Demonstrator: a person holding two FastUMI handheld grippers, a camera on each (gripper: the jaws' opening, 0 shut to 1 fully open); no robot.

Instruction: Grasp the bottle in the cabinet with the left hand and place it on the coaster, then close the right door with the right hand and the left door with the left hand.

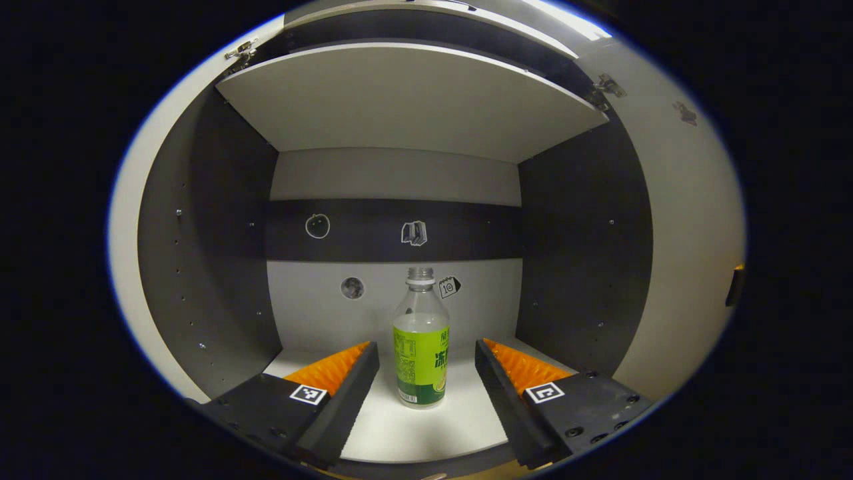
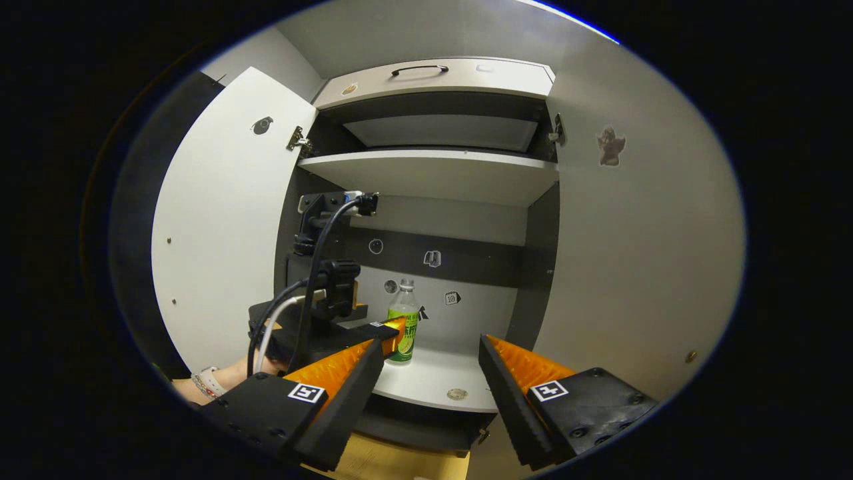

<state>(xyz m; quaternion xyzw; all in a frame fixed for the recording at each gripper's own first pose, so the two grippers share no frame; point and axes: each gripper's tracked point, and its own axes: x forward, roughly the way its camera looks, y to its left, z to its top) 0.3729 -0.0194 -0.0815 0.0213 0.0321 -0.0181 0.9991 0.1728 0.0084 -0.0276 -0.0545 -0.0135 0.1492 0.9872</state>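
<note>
I am looking into the open cabinet (image 1: pixel 573 267) through the left gripper view: the bottle (image 1: pixel 420 347) is standing upright, uncapped, on the lower shelf (image 1: pixel 426 433), between and beyond my left tongs (image 1: pixel 426 353), whose fingers are standing wide apart, not touching it. In the right gripper view my right tongs (image 2: pixel 432 347) are also gaping apart, holding nothing. From there the left tongs' body and cable are hiding the bottle's lower left edge, and a wrist (image 2: pixel 210 383) is cut off at the edge.
</note>
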